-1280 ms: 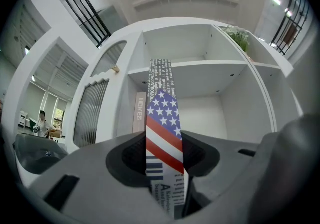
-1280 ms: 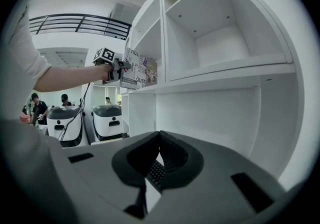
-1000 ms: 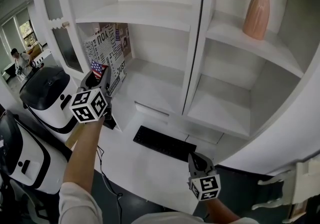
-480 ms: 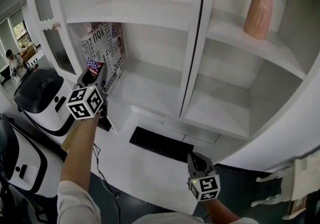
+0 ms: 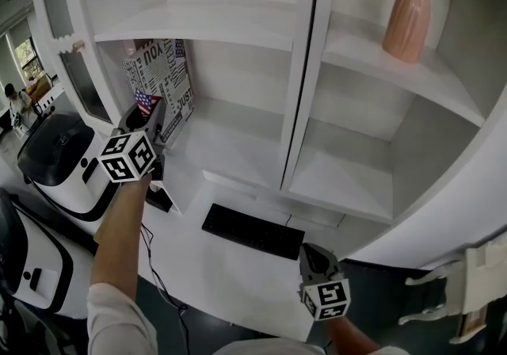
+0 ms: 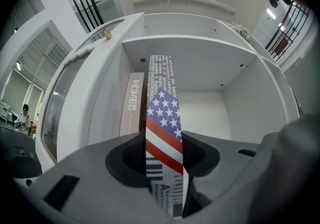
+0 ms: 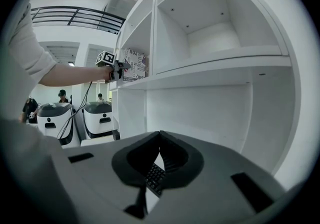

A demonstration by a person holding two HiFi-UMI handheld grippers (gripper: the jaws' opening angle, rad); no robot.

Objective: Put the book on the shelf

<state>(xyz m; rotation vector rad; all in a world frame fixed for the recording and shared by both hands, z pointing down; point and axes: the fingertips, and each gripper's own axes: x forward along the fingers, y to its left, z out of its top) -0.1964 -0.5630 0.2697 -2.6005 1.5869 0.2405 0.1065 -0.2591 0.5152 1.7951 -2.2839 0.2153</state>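
gripping with the left claw the lower edge of a thin book with a black-and-white lettered cover and a stars-and-stripes patch, pads pressed flat against its two faces. holding that book upright and a little tilted inside the left middle compartment of the tall white shelf unit, close to the compartment's left wall. impossible to tell whether touching the board beneath. just beside it in the left gripper view, against that same wall, a standing beige book spine marked "homes".

carrying the right claw low and well apart from the book, near the front edge of the white surface. clenched tip to tip on nothing, with only a flat black keyboard visible past the pads in the right gripper view. lying on the surface just below the shelf unit, that keyboard.

up on the upper right board, a pink vase with green leaves. off to the left of the shelf unit, rounded white-and-black machines.
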